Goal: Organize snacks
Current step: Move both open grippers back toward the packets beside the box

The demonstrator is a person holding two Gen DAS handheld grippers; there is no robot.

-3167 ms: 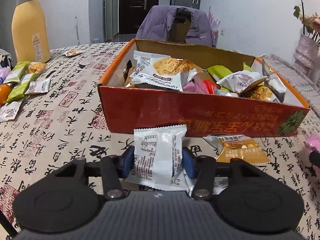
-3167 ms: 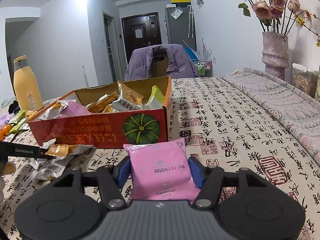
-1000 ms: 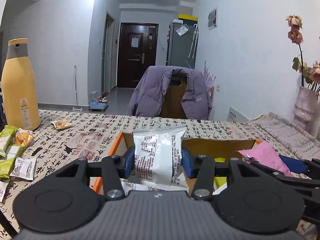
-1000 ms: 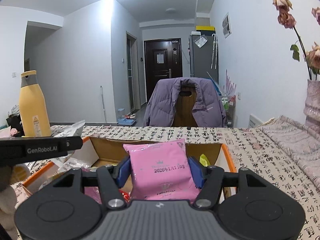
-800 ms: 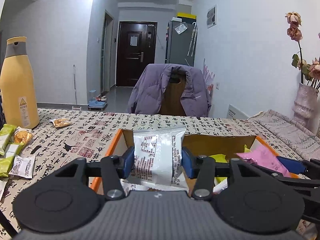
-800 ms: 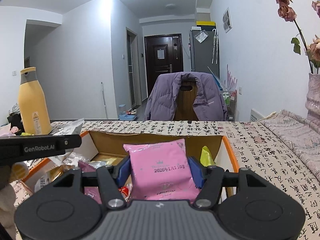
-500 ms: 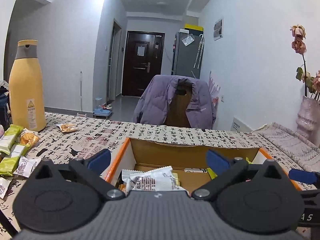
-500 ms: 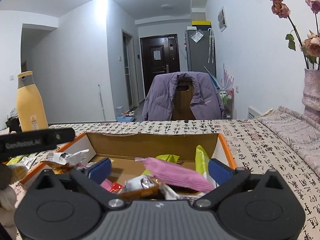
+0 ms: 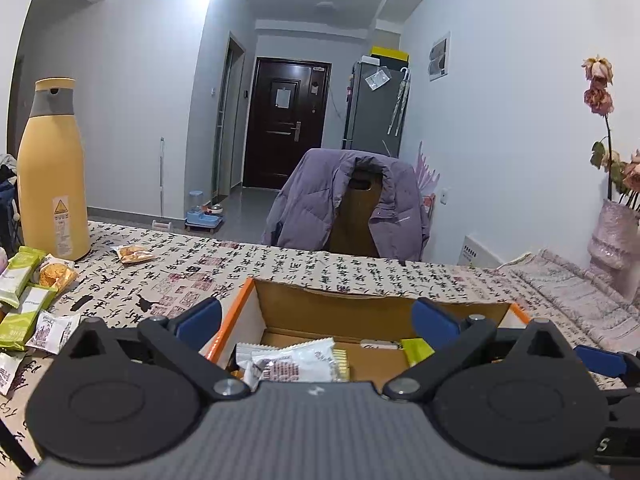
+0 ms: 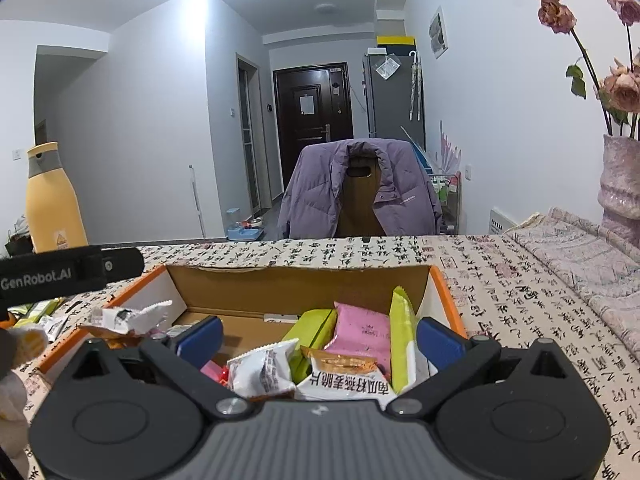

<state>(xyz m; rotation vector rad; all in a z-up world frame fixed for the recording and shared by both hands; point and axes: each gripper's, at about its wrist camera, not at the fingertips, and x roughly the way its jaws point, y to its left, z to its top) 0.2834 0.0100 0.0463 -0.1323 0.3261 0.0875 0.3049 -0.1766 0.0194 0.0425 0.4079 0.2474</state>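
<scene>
Left gripper (image 9: 316, 318) and right gripper (image 10: 318, 334) spread wide above box (image 10: 296, 286).

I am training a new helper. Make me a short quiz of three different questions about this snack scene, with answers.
1. True or false: the left gripper holds a packet.
2. Where does the pink packet lie: A) on the tablecloth, B) in the cardboard box, C) between the right gripper's fingers?
3. What tall thing stands on the table beside the loose green packets?

Key: 1 false, both grippers stand open; 2 B; 3 the yellow bottle.
</scene>
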